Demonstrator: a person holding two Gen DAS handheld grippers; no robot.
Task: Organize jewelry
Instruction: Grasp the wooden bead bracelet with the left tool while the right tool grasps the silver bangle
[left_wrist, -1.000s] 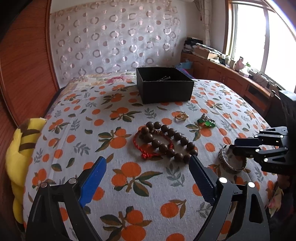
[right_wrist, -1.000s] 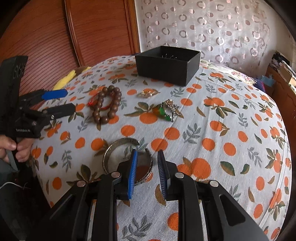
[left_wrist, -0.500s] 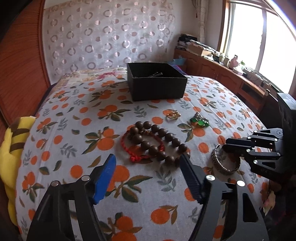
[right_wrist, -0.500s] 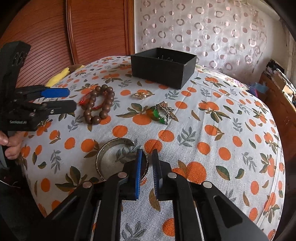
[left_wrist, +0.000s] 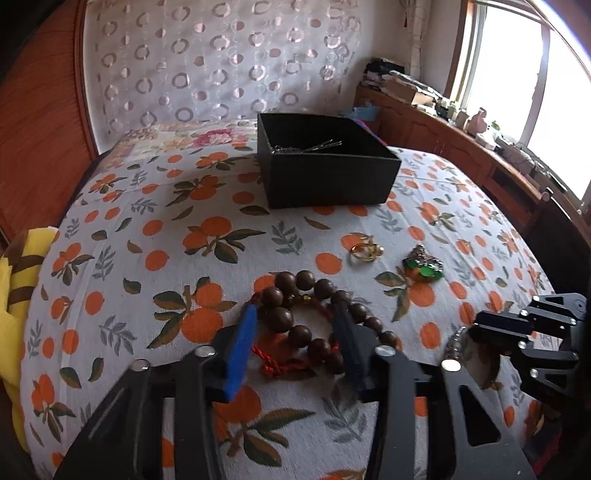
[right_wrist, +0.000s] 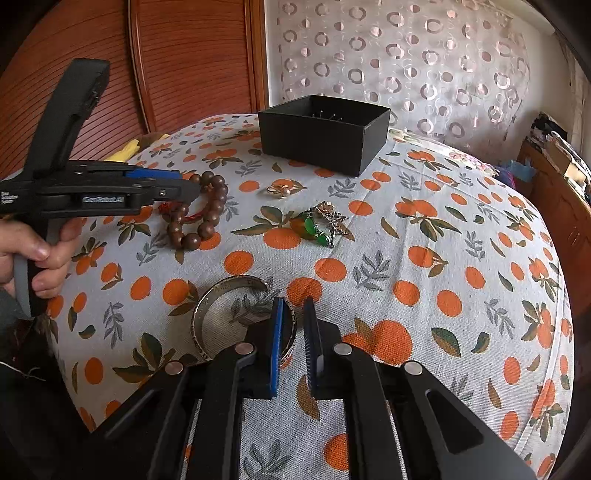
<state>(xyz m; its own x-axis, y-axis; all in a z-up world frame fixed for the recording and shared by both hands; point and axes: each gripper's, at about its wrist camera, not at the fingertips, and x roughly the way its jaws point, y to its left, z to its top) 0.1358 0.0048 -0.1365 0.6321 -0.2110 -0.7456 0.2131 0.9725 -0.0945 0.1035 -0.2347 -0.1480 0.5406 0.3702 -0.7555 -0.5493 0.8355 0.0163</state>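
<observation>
A brown bead bracelet (left_wrist: 301, 278) with a red cord (left_wrist: 273, 363) lies on the orange-print bedspread (left_wrist: 177, 206). My left gripper (left_wrist: 295, 310) is down over it and its jaws are closing. One row of beads and the cord sit between the pads, which are not visibly pressing. In the right wrist view, the left gripper (right_wrist: 192, 184) reaches the bead bracelet (right_wrist: 210, 221). My right gripper (right_wrist: 293, 314) is shut on the rim of a silver bangle (right_wrist: 221, 291) that rests on the bed. Both the right gripper (left_wrist: 480, 328) and the bangle (left_wrist: 453, 341) also appear in the left wrist view.
An open black box (left_wrist: 325, 177) with hairpins inside stands further back on the bed. A gold ring (left_wrist: 364, 251) and a green brooch (left_wrist: 423, 266) lie between it and the bracelets. A yellow plush (left_wrist: 18, 295) sits at the left edge. A wooden cabinet (left_wrist: 461, 147) runs along the right.
My left gripper moved forward over the bead bracelet and its jaws narrowed around the beads. The right gripper's jaws closed on the bangle's rim and stayed in place.
</observation>
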